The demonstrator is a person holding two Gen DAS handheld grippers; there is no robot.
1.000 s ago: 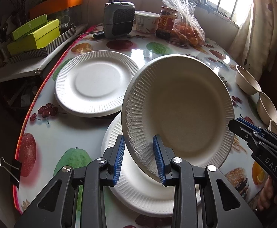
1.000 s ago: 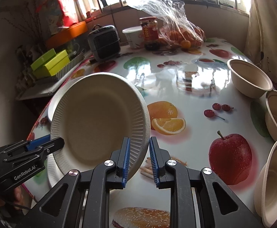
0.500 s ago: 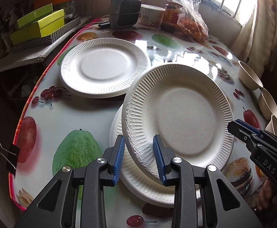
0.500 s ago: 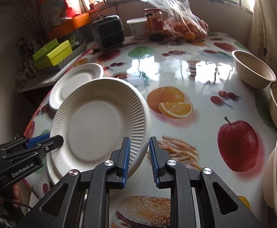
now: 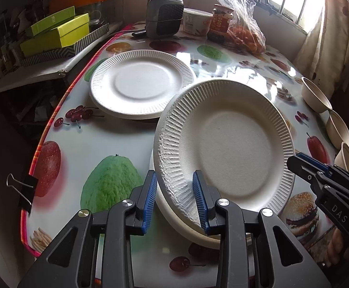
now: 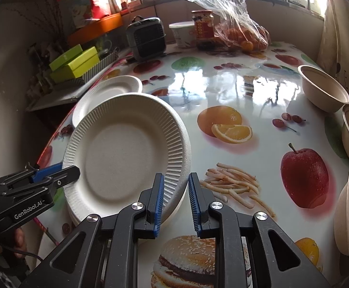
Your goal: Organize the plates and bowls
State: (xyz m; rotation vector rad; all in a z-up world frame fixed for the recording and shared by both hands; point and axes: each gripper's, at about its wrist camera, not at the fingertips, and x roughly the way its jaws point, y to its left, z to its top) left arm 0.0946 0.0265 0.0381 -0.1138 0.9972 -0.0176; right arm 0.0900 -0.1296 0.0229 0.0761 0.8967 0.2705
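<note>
Held plate: the plate (image 5: 224, 144) is now lying much flatter than a second ago, when it was tipped steeply up toward the window; it is settling over the plate stack (image 5: 189, 228) just beneath it.
Left claw: the left claw (image 5: 175, 200) is pinching the held plate's near rim, blue pads either side of the ribbed edge.
Right claw: the right claw (image 6: 174, 202) is sitting nearly pressed together, just beside the plate's right edge and gripping nothing.
Meaning for the task: the plate is looking almost stacked; letting go of the rim is probably what is left for this one.
Difference from earlier: the far plate (image 5: 141, 84) is showing fully now instead of being partly covered, and the worktop (image 6: 234, 88) print around it is coming into view.
Bowls: the three bowls (image 6: 323, 88) are waiting in a row along the right edge, not yet nested.
</note>
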